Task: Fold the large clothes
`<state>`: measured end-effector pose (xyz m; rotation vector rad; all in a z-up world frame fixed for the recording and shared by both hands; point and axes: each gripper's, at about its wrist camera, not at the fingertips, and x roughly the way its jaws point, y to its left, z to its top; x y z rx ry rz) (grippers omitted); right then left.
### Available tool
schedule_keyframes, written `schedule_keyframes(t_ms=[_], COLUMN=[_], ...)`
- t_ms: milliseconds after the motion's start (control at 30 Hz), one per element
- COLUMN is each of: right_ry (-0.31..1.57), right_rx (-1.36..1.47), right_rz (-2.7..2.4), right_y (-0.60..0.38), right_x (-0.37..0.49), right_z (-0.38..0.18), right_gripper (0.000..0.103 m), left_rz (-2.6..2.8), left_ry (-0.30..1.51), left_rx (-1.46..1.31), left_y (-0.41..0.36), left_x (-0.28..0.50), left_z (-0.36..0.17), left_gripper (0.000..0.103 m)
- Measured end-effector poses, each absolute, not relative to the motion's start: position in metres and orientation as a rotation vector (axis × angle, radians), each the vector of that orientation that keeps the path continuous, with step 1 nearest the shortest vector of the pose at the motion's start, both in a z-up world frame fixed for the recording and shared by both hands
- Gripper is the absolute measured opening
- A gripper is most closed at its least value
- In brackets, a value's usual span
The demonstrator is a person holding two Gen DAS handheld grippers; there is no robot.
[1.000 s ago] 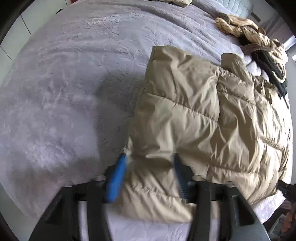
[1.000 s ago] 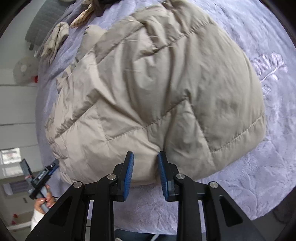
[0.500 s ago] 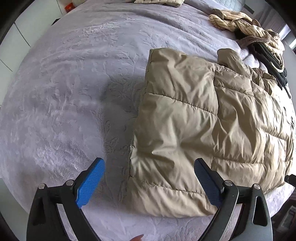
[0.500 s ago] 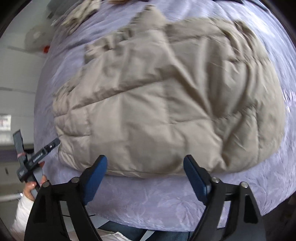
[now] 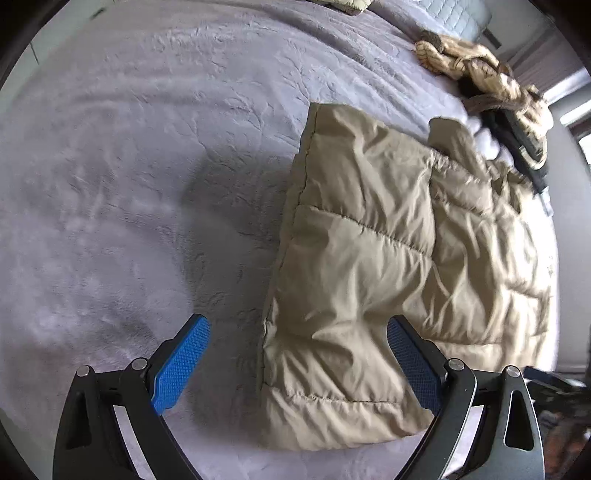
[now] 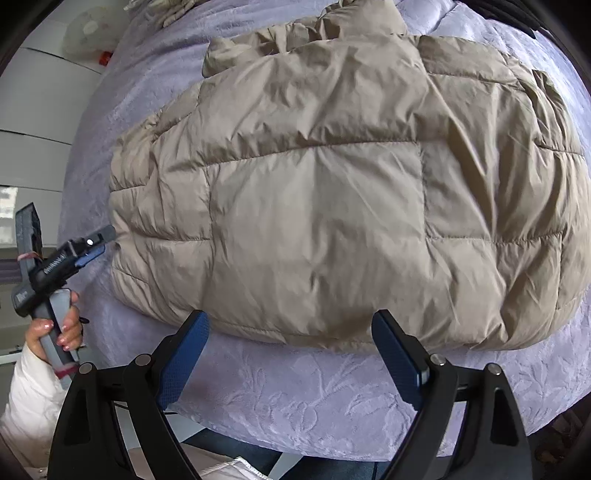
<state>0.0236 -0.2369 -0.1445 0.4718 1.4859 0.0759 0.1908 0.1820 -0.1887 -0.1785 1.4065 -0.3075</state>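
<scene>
A beige quilted puffer jacket (image 5: 388,266) lies folded flat on the lilac bed cover (image 5: 147,166). My left gripper (image 5: 299,369) is open and empty, jaws wide, hovering over the jacket's near left corner. In the right wrist view the jacket (image 6: 332,206) fills the middle of the bed. My right gripper (image 6: 291,358) is open and empty, just above the jacket's near edge. The left gripper (image 6: 88,243) also shows there at the jacket's left corner, held by a hand.
A pile of striped tan and black clothes (image 5: 491,85) lies at the far right of the bed. A grey pillow (image 5: 454,14) is at the head. The bed's front edge (image 6: 295,435) runs under my right gripper.
Both grippers let go of the jacket's edge and opened wide. The jacket dropped and now lies flat. Both grippers have drawn back slightly toward the near edge.
</scene>
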Motion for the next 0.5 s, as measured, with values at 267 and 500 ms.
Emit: schedule_keyframes(t_ms=[267,500], right_ry=[1.538,1.573], right_rx=[0.456,0.452], right_rz=[0.07,0.072], right_y=[-0.222,-0.215], right_x=[0.033,0.036], right_z=[-0.16,-0.178], right_gripper=[0.091,0.092], left_rz=[-0.457,-0.78], left_ry=[1.47,1.578], left_rx=[-0.389,-0.475], left_y=[0.201,0.167], left_x=[0.234,0.248], left_z=[-0.217,-0.255], left_gripper=[0.097,0.097])
